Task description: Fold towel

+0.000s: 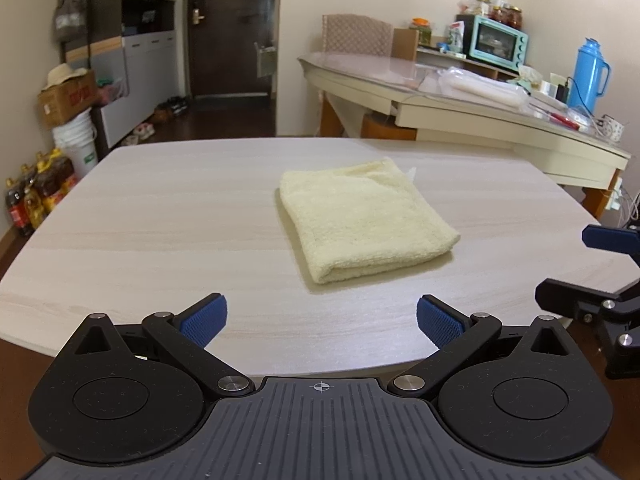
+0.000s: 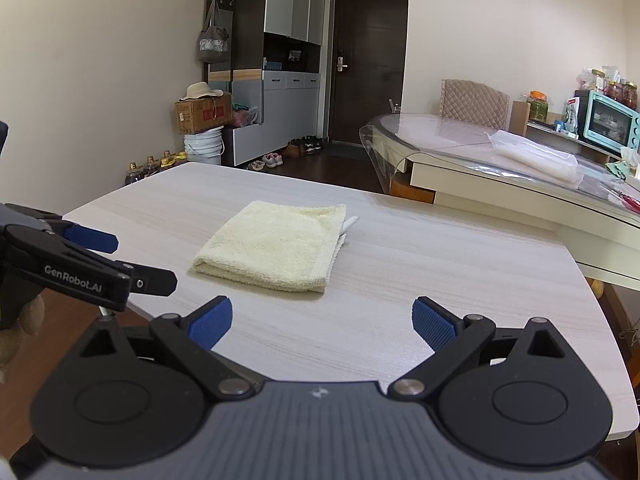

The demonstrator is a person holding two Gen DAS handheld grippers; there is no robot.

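Observation:
A pale yellow towel (image 1: pixel 362 226) lies folded into a small square on the light wood table (image 1: pixel 160 208); it also shows in the right wrist view (image 2: pixel 276 246), with a white tag at its far right corner. My left gripper (image 1: pixel 322 320) is open and empty, over the table's near edge, short of the towel. My right gripper (image 2: pixel 322 320) is open and empty, also near the front edge. Each gripper shows in the other's view: the right one at the right edge (image 1: pixel 592 272), the left one at the left edge (image 2: pixel 120 260).
A second table (image 1: pixel 480 112) stands behind to the right with a teal oven (image 1: pixel 498 42), a blue thermos (image 1: pixel 590 74) and plastic bags. Bottles (image 1: pixel 36 192), a bucket and a cardboard box stand on the floor at left.

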